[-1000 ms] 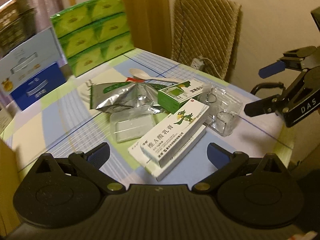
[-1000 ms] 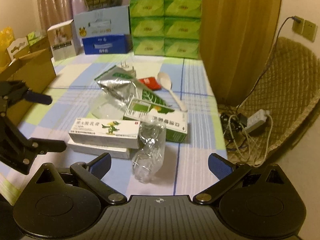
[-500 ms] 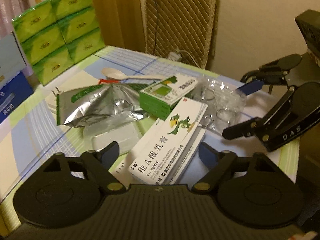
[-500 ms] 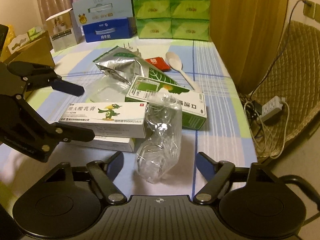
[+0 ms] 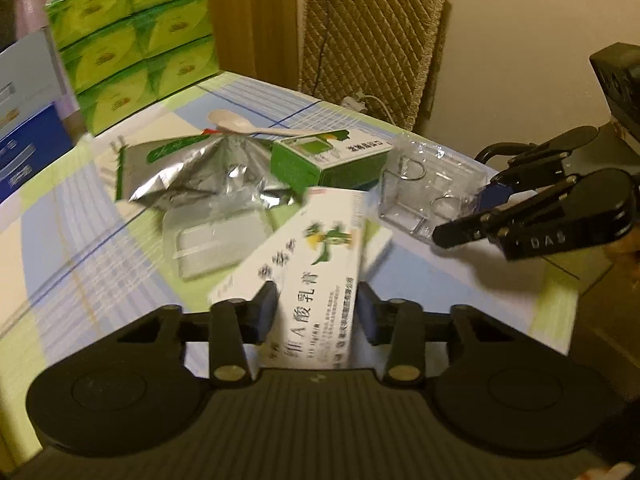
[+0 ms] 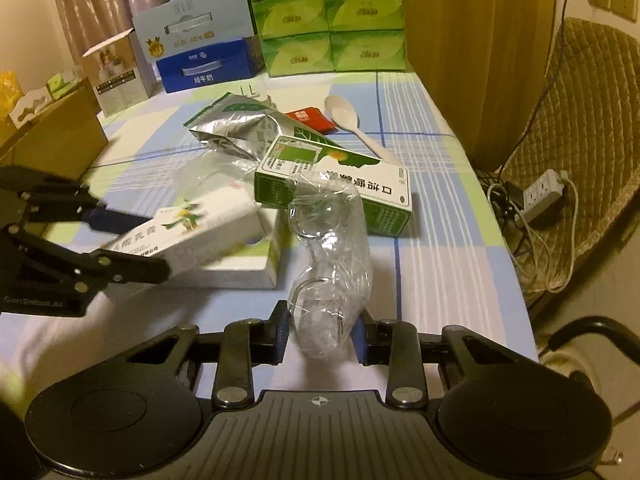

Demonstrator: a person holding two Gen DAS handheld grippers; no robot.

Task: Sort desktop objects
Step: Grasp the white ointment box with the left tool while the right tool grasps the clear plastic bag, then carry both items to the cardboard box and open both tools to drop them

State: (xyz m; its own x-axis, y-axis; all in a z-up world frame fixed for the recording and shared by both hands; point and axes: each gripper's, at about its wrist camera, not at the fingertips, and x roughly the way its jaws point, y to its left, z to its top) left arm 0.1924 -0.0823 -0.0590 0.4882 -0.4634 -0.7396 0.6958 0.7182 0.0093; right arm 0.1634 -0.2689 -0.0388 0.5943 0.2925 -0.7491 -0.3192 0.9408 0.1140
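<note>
You are pinching the white rectangular ointment carton [image 5: 320, 280] lengthwise in the left gripper [image 5: 318, 312], and the crinkled clear plastic package [image 6: 332, 264] in the right gripper [image 6: 320, 336].

Both tongs matte black plastic: ribbed centre housing, two round discs at the sides, silver screw heads on the linkage bars, blue finger pads. Left tongs [image 5: 316, 312] carry small white lettering on the side; right tongs [image 6: 320, 334] read "DAS" in white.

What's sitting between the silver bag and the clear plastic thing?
The green medicine box lies between the silver foil bag and the clear plastic packaging; the right wrist view shows it best.
</note>
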